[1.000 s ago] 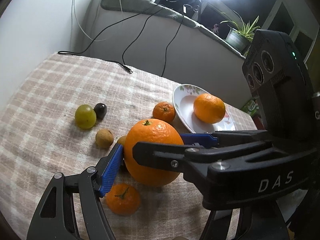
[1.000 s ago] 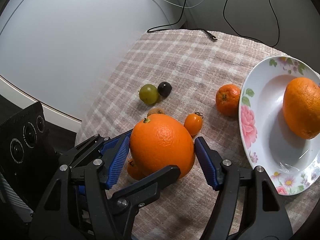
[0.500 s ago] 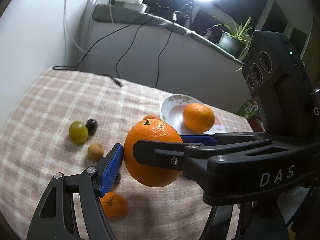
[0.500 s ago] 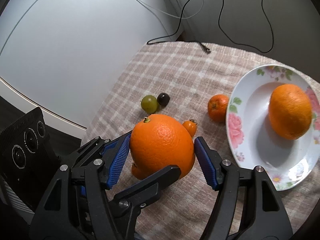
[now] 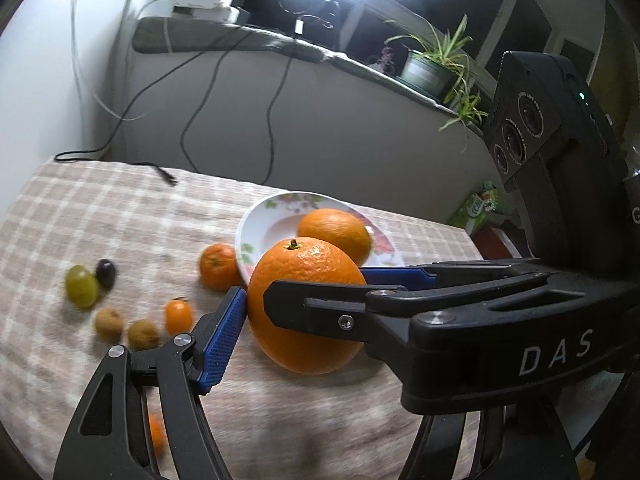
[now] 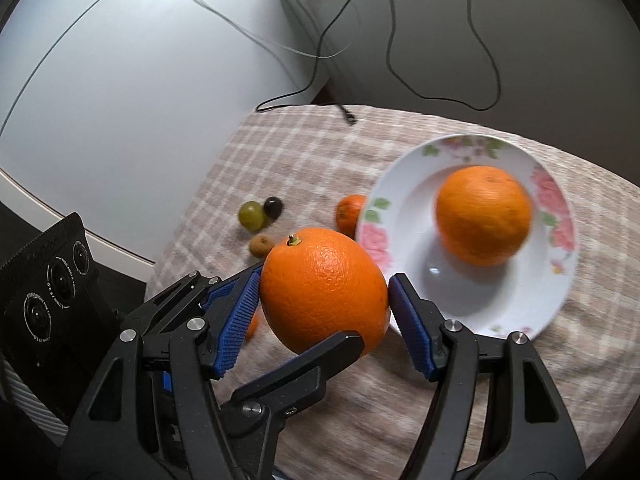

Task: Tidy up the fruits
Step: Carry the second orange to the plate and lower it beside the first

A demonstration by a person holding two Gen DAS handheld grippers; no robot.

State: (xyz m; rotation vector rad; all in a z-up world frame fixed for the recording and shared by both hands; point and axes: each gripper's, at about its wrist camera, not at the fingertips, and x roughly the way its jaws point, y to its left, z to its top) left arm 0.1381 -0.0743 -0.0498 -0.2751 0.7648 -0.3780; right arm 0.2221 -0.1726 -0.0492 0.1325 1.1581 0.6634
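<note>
1. Orange rind fills the middle of both wrist views: a large orange hangs above the checked tablecloth, clear of it, near the rim of the floral plate.
2. The left gripper and the right gripper both clamp this one fruit, blue pads pressed to its sides, jaws about halfway apart, crossing each other around it.
3. A second orange sits right of centre in the plate; the near-left half of the dish is bare white.
4. A mandarin lies just beside the plate's left rim.
5. Farther left on the cloth: a green grape touching a dark grape, two brown longans, a small kumquat, all well apart from the plate.
6. The cloth's far edge meets a grey wall where a black cable ends; the left edge drops off beside the grapes.
</note>
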